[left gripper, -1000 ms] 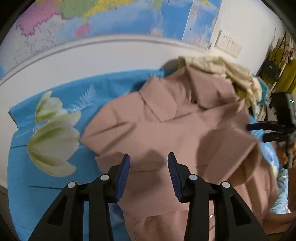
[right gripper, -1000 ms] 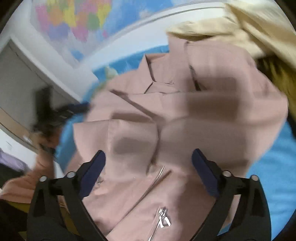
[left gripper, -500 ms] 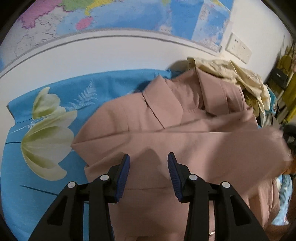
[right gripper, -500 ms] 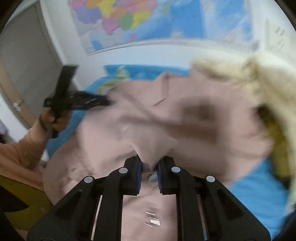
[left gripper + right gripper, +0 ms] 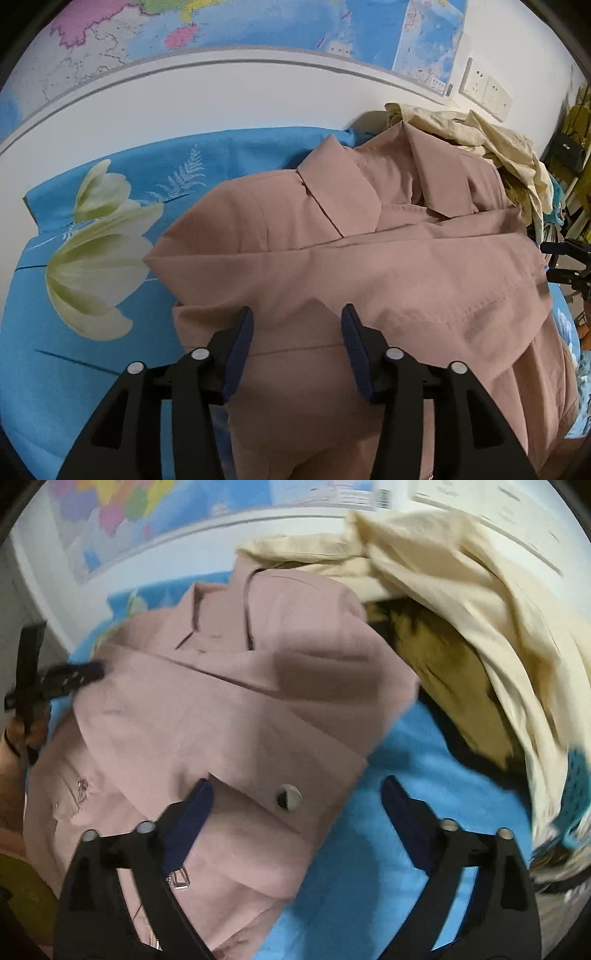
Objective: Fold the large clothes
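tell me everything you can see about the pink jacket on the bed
The pink jacket is a dusty-pink woven garment with a wide collar, a round grey button and a metal zipper pull. It lies on the blue floral bedsheet, collar toward the wall, with a sleeve folded across its chest. Its far edge meets a heap of cream clothes. Neither open gripper is gripping it.

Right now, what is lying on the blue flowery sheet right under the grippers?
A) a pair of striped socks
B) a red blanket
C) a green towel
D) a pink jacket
D: a pink jacket, with a collar and its sleeves folded across the front, is spread on the blue flowery sheet below both grippers.
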Motion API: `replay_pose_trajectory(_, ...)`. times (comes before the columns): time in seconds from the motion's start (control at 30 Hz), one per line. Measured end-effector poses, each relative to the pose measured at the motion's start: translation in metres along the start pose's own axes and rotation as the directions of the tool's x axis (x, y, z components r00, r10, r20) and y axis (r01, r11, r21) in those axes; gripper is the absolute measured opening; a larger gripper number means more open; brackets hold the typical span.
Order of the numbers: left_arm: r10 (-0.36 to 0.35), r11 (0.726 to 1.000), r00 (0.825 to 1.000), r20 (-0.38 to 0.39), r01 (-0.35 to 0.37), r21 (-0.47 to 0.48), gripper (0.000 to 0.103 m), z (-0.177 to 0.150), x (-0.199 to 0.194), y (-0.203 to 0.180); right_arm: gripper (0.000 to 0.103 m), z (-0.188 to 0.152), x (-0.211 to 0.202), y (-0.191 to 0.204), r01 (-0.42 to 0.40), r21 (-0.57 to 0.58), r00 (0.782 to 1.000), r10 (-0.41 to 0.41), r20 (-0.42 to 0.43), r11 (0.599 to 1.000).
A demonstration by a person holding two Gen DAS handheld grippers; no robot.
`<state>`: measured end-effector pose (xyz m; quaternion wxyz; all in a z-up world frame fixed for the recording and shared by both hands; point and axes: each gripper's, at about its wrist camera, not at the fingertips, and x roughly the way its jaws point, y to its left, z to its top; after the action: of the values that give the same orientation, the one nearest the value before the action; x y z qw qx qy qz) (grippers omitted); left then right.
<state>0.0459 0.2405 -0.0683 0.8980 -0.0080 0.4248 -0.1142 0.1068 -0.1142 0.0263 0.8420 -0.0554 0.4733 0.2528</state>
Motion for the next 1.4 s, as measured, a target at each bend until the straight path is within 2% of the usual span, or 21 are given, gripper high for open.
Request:
replay_pose_trajectory(0.03, 0.005, 1.0, 1.0, 0.005, -0.005, 0.013, 0.052, -0.002, -0.001, -0.002, 0.08, -0.004, 0.001, -0.001, -0.013, 0.009, 1.0, 0.013, 0.009, 1.0)
replay_pose_trajectory(0.07, 0.027, 0.999, 1.0, 0.011, -0.027, 0.032, 0.052, -0.004, -0.001, -0.005, 0.043, -0.008, 0.004, 0.0, -0.04, 0.009, 0.999, 0.04, 0.014, 0.999)
replay_pose_trajectory(0.1, 0.045, 0.998, 0.999, 0.01, -0.045, 0.047, 0.052, -0.004, 0.0, -0.008, 0.032, -0.006, 0.008, 0.002, -0.048, 0.003, 0.999, 0.048, 0.008, 0.999)
replay_pose_trajectory(0.17, 0.08, 0.995, 0.997, 0.015, -0.081, 0.063, 0.048, -0.003, 0.003, -0.012, 0.023, -0.002, 0.006, 0.005, -0.006, -0.015, 0.999, 0.007, 0.035, 1.0)
replay_pose_trajectory(0.23, 0.104, 0.993, 0.993, 0.046, -0.107, 0.055, 0.042, 0.002, 0.0, -0.013, 0.022, 0.007, -0.006, 0.008, 0.009, -0.011, 0.995, -0.008, 0.096, 1.0)
replay_pose_trajectory(0.3, 0.085, 0.996, 0.992, 0.089, -0.087, 0.018, 0.042, 0.006, -0.006, -0.011, 0.022, 0.019, -0.025, 0.006, 0.018, 0.008, 0.982, -0.019, 0.188, 1.0)
replay_pose_trajectory(0.37, 0.085, 0.996, 0.99, 0.109, -0.088, 0.016, 0.042, 0.008, -0.006, -0.012, 0.022, 0.025, -0.022, -0.002, 0.04, 0.03, 0.979, -0.045, 0.201, 0.999)
replay_pose_trajectory(0.43, 0.135, 0.989, 0.987, 0.089, -0.139, 0.044, 0.042, 0.006, 0.004, -0.016, 0.025, 0.027, 0.0, -0.008, 0.046, 0.046, 0.99, -0.051, 0.134, 0.998)
replay_pose_trajectory(0.5, 0.172, 0.983, 0.985, 0.03, -0.174, 0.058, 0.042, 0.002, 0.017, -0.016, 0.029, 0.022, 0.021, -0.013, 0.066, 0.057, 0.996, -0.069, 0.057, 0.996)
replay_pose_trajectory(0.6, 0.163, 0.986, 0.986, 0.036, -0.164, 0.032, 0.05, -0.002, 0.009, -0.009, 0.044, 0.013, 0.028, -0.02, 0.069, 0.103, 0.996, -0.074, 0.043, 0.992)
replay_pose_trajectory(0.67, 0.12, 0.993, 0.99, 0.069, -0.12, 0.001, 0.065, -0.004, -0.009, -0.003, 0.055, 0.007, 0.017, -0.022, 0.04, 0.12, 0.996, -0.049, 0.068, 0.992)
replay_pose_trajectory(0.7, 0.114, 0.994, 0.99, 0.085, -0.113, -0.009, 0.066, -0.007, -0.019, 0.0, 0.062, 0.003, 0.009, -0.024, 0.029, 0.127, 0.996, -0.04, 0.085, 0.991)
replay_pose_trajectory(0.73, 0.114, 0.993, 0.989, 0.097, -0.114, -0.014, 0.066, -0.01, -0.028, 0.002, 0.076, 0.0, 0.002, -0.024, 0.028, 0.131, 0.995, -0.041, 0.096, 0.991)
replay_pose_trajectory(0.77, 0.107, 0.994, 0.988, 0.109, -0.105, -0.016, 0.068, -0.016, -0.039, 0.005, 0.08, -0.009, -0.013, -0.026, 0.027, 0.137, 0.991, -0.044, 0.124, 0.99)
replay_pose_trajectory(0.9, 0.047, 0.997, 0.994, 0.097, -0.04, -0.066, 0.073, -0.049, -0.069, 0.018, 0.086, -0.048, -0.04, -0.033, -0.133, 0.178, 0.981, 0.105, 0.162, 0.975)
replay_pose_trajectory(1.0, 0.012, 0.993, 0.997, 0.07, -0.004, -0.116, 0.075, -0.079, -0.083, 0.028, 0.087, -0.091, -0.045, -0.037, -0.236, 0.22, 0.968, 0.208, 0.143, 0.946)
replay_pose_trajectory(1.13, -0.052, 0.979, 0.999, 0.018, 0.054, -0.194, 0.076, -0.12, -0.092, 0.038, 0.087, -0.138, -0.045, -0.025, -0.266, 0.243, 0.963, 0.248, 0.105, 0.933)
replay_pose_trajectory(1.23, -0.165, 0.959, 0.986, -0.016, 0.157, -0.236, 0.081, -0.145, -0.096, 0.037, 0.088, -0.17, -0.052, -0.016, -0.326, 0.255, 0.945, 0.307, 0.112, 0.91)
replay_pose_trajectory(1.27, -0.178, 0.958, 0.984, 0.004, 0.174, -0.229, 0.084, -0.152, -0.103, 0.033, 0.089, -0.172, -0.051, -0.011, -0.332, 0.243, 0.943, 0.312, 0.116, 0.912)
replay_pose_trajectory(1.33, -0.266, 0.936, 0.964, 0.004, 0.26, -0.236, 0.086, -0.164, -0.109, 0.025, 0.088, -0.175, -0.054, -0.002, -0.368, 0.217, 0.929, 0.347, 0.13, 0.904)
replay_pose_trajectory(1.4, -0.3, 0.926, 0.954, 0.009, 0.294, -0.236, 0.089, -0.171, -0.114, 0.018, 0.088, -0.181, -0.055, 0.008, -0.398, 0.196, 0.916, 0.377, 0.135, 0.896)
